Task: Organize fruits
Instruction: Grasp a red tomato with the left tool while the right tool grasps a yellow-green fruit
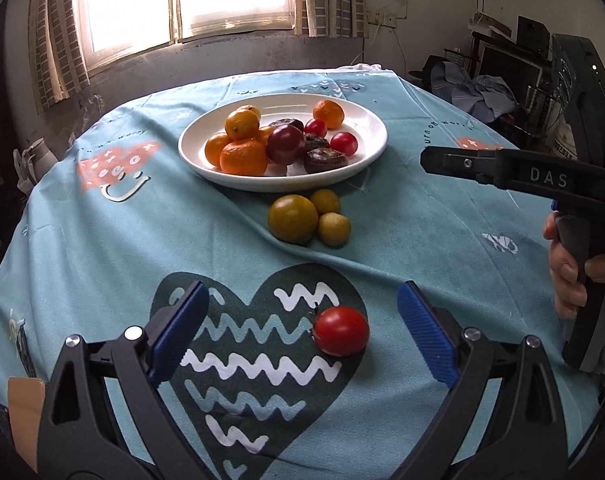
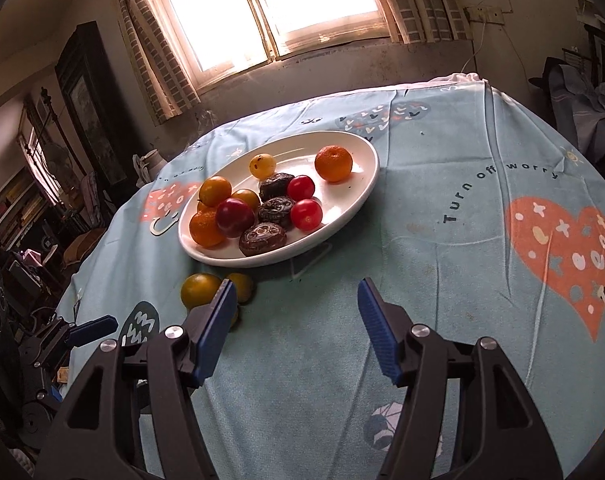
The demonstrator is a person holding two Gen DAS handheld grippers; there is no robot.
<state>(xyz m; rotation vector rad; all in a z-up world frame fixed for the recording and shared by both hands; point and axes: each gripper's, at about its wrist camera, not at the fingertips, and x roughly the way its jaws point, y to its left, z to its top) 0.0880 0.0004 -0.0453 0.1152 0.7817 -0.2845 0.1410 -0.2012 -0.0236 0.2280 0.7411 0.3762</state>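
Observation:
A red tomato (image 1: 341, 331) lies alone on the teal tablecloth (image 1: 422, 240), between the fingers of my left gripper (image 1: 302, 293). It sits nearer the right pad, and neither pad touches it; this gripper is open wide. Farther back, a white plate (image 1: 360, 128) holds oranges (image 1: 243, 156), small red tomatoes (image 1: 344, 143), a dark red plum (image 1: 285, 144) and dark brown fruits (image 1: 325, 160). Three yellow-green fruits (image 1: 292, 219) rest on the cloth just in front of the plate. My right gripper (image 2: 297, 284) is open over bare cloth, right of those fruits (image 2: 200, 290) and short of the plate (image 2: 356, 184).
The right gripper's finger (image 1: 442, 160) reaches in from the right at plate height, with a hand (image 1: 566, 276) on its grip. The round table drops off on all sides. A bright window (image 2: 262, 8) lies beyond it, and furniture and clutter stand to both sides.

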